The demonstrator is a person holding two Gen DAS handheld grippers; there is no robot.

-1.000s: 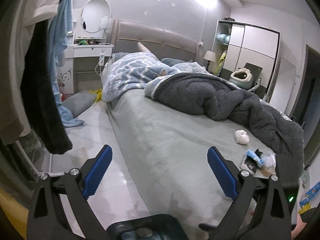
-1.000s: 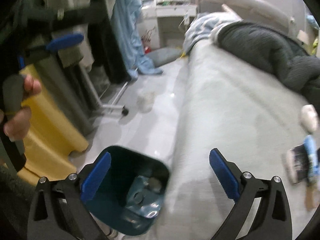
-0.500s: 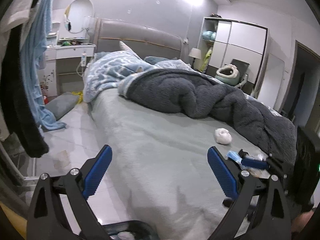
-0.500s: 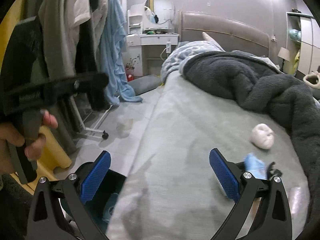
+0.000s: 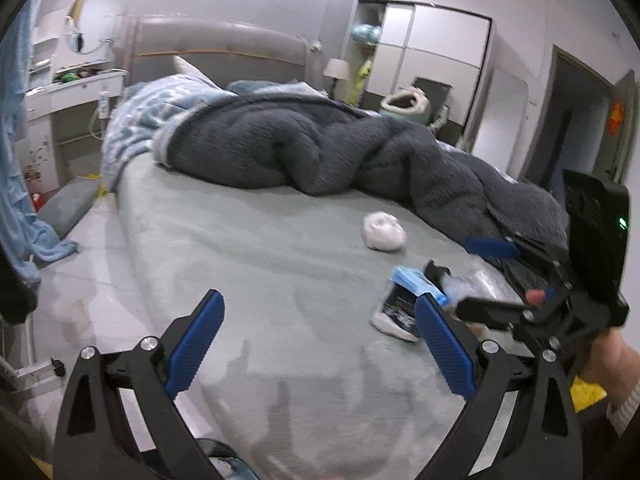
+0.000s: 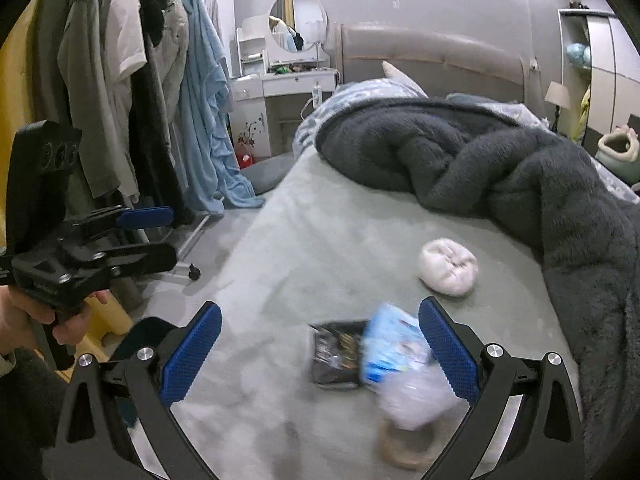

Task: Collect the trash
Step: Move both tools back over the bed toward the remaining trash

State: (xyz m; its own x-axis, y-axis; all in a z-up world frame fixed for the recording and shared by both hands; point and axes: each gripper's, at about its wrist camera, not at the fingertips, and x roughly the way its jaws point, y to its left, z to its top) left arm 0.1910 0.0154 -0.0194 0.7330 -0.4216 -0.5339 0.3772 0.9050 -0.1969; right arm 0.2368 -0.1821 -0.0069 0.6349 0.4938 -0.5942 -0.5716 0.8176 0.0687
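Note:
A heap of trash lies on the grey-green bed [image 6: 320, 248] near its foot: a dark wrapper [image 6: 336, 354], a light blue packet [image 6: 394, 346], a crumpled clear plastic bag [image 6: 416, 400] and a tan tape ring [image 6: 404, 450]. A white crumpled tissue ball [image 6: 448, 266] lies further up the bed. The heap [image 5: 404, 304] and the ball [image 5: 383, 232] also show in the left wrist view. My right gripper [image 6: 320, 352] is open and empty just above the heap. My left gripper [image 5: 318, 346] is open and empty over the bed's corner.
A dark grey fleece blanket [image 6: 520, 168] is bunched along the right of the bed. A dark teal bin [image 6: 136, 340] stands on the floor at the bed's foot. A clothes rack [image 6: 132, 92] with hanging garments stands left. A white vanity [image 6: 280, 80] is beyond it.
Both grippers swung up from the bin and floor and moved over the bed. The right gripper closed in on the trash heap. Both stayed open.

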